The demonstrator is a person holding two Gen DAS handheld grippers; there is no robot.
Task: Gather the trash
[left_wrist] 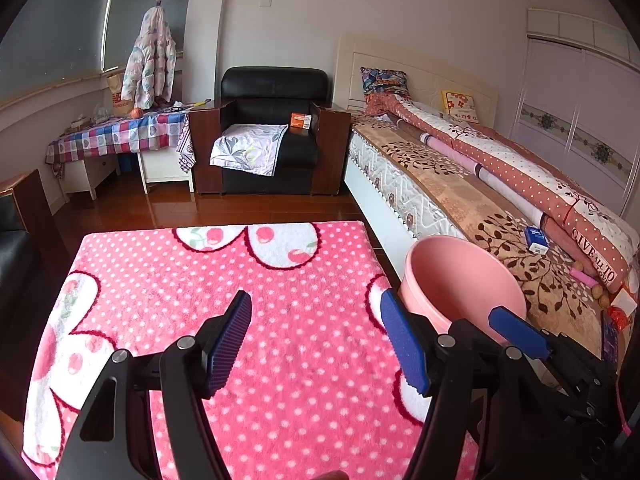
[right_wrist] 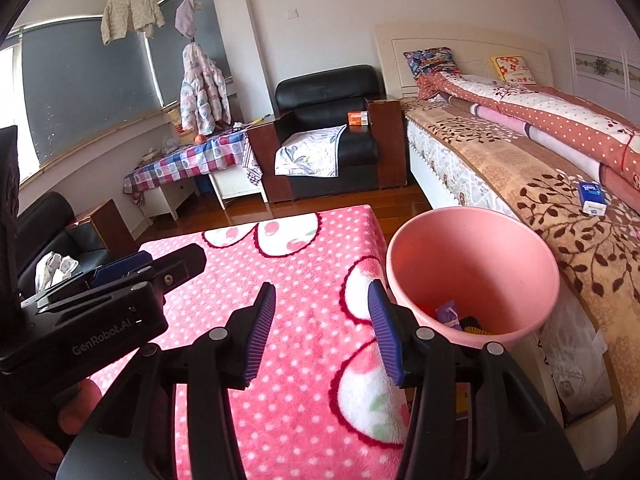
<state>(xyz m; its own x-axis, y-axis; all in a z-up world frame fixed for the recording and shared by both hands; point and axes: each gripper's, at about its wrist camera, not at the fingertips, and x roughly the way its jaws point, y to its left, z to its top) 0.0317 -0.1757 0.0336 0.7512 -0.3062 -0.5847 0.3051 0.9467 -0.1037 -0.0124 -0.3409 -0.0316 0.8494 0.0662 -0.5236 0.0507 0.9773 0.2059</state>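
The left claw point(left_wrist: 316, 340) hangs over a worktop covered with a pink dotted blanket point(left_wrist: 224, 280). Its blue pads point(left_wrist: 230, 344) are spread apart with nothing between them. The right claw point(right_wrist: 324, 332) is also spread apart and holds nothing. It sits just beside a pink bucket point(right_wrist: 472, 240), which stands between the worktop and the bed point(right_wrist: 540, 184). Down in the bucket lie bits of trash point(right_wrist: 452, 314): something purple, something red and something yellow and black. A small blue and white box point(right_wrist: 591, 198) lies on the bed. An orange box point(right_wrist: 357, 118) rests on the black armchair point(right_wrist: 328, 112) far behind.
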